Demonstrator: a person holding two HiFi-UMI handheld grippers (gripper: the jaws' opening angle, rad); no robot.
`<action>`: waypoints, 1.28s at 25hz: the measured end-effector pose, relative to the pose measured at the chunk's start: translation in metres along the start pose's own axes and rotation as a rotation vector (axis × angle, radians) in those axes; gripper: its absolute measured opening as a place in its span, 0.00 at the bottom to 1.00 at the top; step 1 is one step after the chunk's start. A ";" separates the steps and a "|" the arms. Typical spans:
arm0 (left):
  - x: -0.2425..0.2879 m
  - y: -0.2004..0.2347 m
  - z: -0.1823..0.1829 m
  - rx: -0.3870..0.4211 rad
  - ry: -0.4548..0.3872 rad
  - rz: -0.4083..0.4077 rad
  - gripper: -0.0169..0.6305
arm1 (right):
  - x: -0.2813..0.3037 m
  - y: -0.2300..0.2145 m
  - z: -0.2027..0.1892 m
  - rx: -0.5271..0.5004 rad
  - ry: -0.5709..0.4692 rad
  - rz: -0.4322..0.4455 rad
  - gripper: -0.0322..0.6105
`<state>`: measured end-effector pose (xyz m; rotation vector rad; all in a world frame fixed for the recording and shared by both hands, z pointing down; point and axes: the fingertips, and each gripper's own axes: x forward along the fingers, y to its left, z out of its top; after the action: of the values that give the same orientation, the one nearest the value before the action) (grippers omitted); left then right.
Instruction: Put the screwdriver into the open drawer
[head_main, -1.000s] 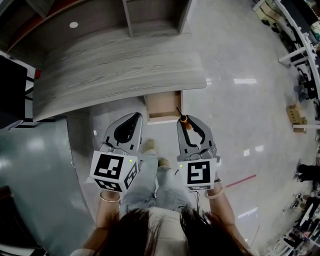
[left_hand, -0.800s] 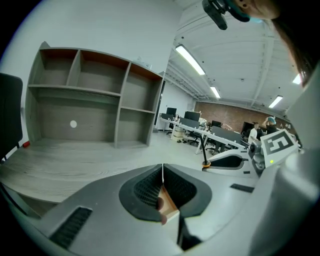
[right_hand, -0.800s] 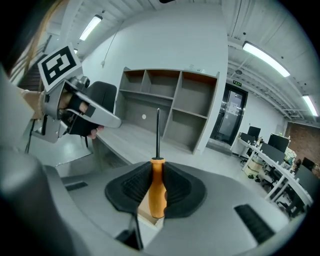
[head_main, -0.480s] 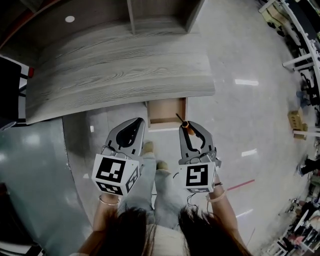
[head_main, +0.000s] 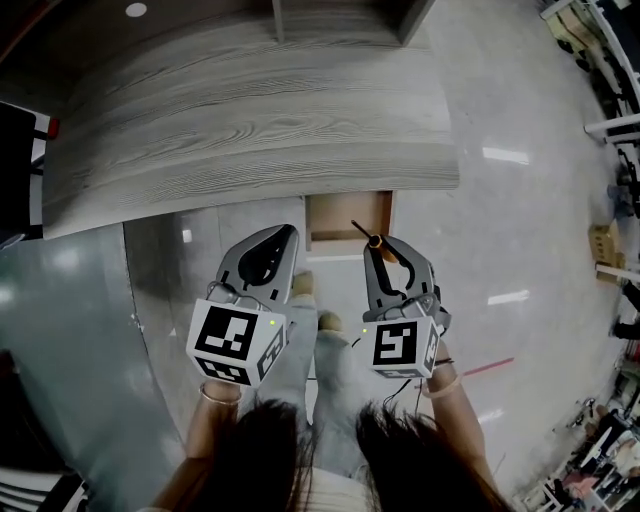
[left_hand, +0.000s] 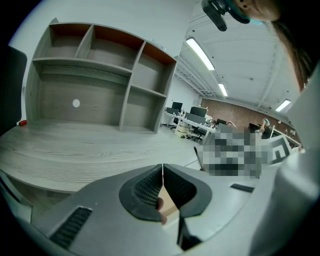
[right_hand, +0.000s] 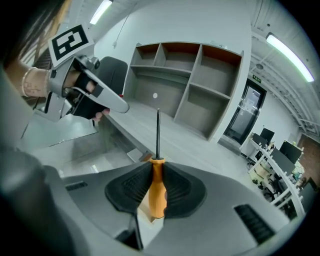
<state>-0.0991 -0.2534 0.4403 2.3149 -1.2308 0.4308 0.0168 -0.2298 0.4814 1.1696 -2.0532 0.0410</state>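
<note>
Screwdriver (right_hand: 157, 192) in right gripper (right_hand: 156, 167), shaft forward

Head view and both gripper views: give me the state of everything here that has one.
drawer: open, pulled out from under the desk top
screwdriver: clamped by its orange handle, shaft pointing forward
right gripper: shut on the screwdriver
left gripper: shut, nothing between its jaws

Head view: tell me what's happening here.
A person stands at a grey wood-grain desk with a two-jaw gripper in each hand. The right gripper is shut on an orange-handled screwdriver with a thin dark shaft, which points toward the open wooden drawer under the desk's edge. The left gripper is shut with nothing in it, held beside the right one. The screwdriver is not yet in the drawer.
</note>
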 end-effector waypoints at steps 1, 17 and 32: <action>0.003 0.002 -0.003 -0.002 0.002 0.001 0.06 | 0.005 0.002 -0.001 -0.003 0.007 0.007 0.18; 0.043 0.023 -0.046 -0.020 0.054 -0.006 0.06 | 0.064 0.018 -0.045 -0.070 0.083 0.061 0.18; 0.061 0.041 -0.088 -0.046 0.110 -0.003 0.06 | 0.112 0.042 -0.089 -0.103 0.168 0.112 0.18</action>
<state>-0.1047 -0.2670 0.5543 2.2232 -1.1726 0.5166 0.0055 -0.2532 0.6286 0.9548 -1.9472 0.0841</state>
